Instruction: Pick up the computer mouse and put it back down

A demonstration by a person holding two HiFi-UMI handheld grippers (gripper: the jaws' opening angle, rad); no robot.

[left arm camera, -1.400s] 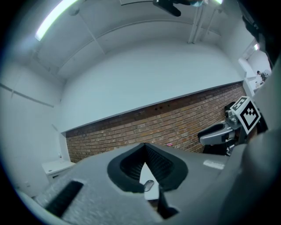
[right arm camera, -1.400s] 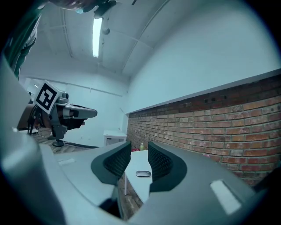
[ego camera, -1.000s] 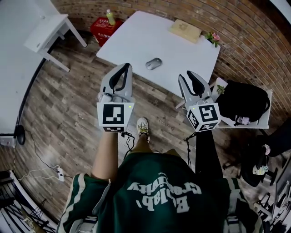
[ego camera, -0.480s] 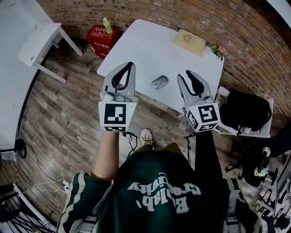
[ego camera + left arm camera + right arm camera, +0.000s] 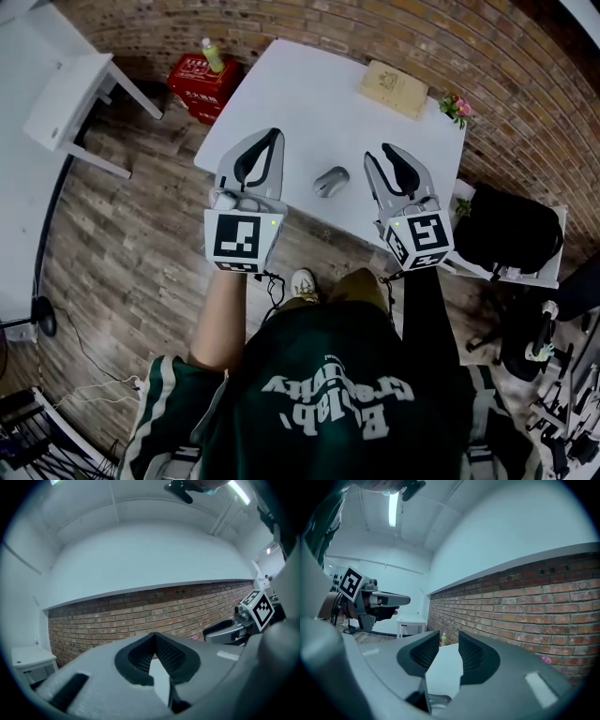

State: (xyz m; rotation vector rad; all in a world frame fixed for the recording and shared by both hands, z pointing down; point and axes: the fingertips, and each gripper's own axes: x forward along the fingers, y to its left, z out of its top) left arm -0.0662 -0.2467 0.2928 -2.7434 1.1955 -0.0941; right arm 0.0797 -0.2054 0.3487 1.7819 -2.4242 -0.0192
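Observation:
A grey computer mouse (image 5: pixel 331 181) lies near the front edge of the white table (image 5: pixel 300 94). My two grippers hover over that edge with the mouse between them, neither touching it. In the head view, the left gripper (image 5: pixel 271 136) is left of the mouse. Its jaw tips meet with nothing in them in the left gripper view (image 5: pixel 153 637). The right gripper (image 5: pixel 394 153) is to the mouse's right. Its jaws stand apart with only table showing through the gap in the right gripper view (image 5: pixel 449 641).
A tan book (image 5: pixel 394 89) and small pink flowers (image 5: pixel 457 108) sit at the table's far side by the brick wall. A red crate (image 5: pixel 202 77) with a green bottle (image 5: pixel 210 54) stands on the floor at the left, near a white desk (image 5: pixel 70 98). To the right is a black bag (image 5: pixel 511 230).
Both grippers have come forward from over the wood floor to the table's front edge. The mouse now lies level with their jaws instead of ahead of them. Neither jaw opening has visibly changed.

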